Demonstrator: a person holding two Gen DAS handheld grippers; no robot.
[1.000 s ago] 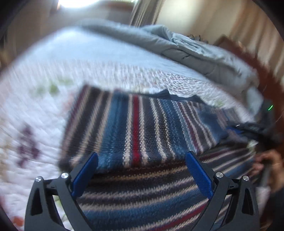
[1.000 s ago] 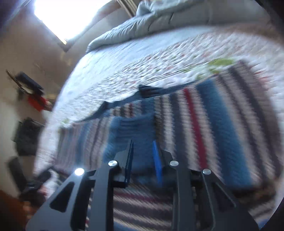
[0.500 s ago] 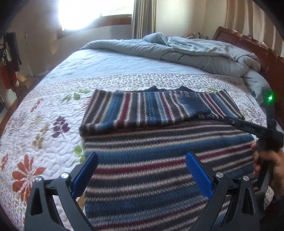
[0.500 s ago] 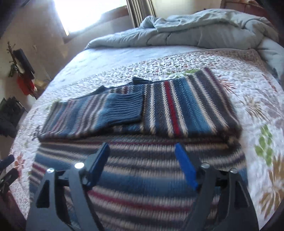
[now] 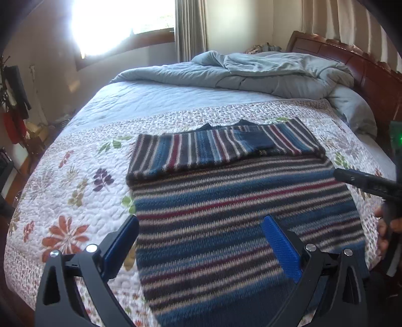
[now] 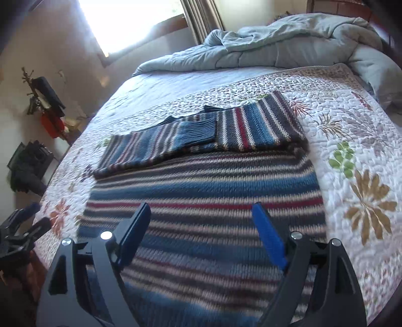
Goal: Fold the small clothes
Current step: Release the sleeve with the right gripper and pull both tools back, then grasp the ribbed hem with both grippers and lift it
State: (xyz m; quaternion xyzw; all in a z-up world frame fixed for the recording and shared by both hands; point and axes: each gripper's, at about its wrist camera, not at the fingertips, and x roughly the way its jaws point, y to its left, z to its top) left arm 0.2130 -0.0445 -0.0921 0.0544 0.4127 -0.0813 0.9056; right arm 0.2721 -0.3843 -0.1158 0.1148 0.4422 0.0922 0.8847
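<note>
A striped knit sweater [image 5: 238, 206] in blue, dark grey, cream and red lies flat on the quilted bed; it also shows in the right wrist view [image 6: 206, 191]. Both sleeves [image 5: 221, 148] are folded across its far end, one blue cuff [image 6: 201, 129] lying on top. My left gripper [image 5: 201, 226] is open and empty above the sweater's near left part. My right gripper [image 6: 201, 216] is open and empty above the sweater's near middle. The right gripper's body [image 5: 364, 181] shows at the right edge of the left wrist view.
The floral quilt [image 5: 70, 191] covers the bed around the sweater. A bunched grey duvet [image 5: 263, 75] lies at the far end by the wooden headboard [image 5: 371, 73]. A window [image 5: 120, 22] and dark things on the floor [image 6: 27, 166] are at the left.
My right gripper let go of the sleeve cuff and opened. Both grippers pulled back toward the near end of the sweater and rose. The sleeve now rests across the sweater.
</note>
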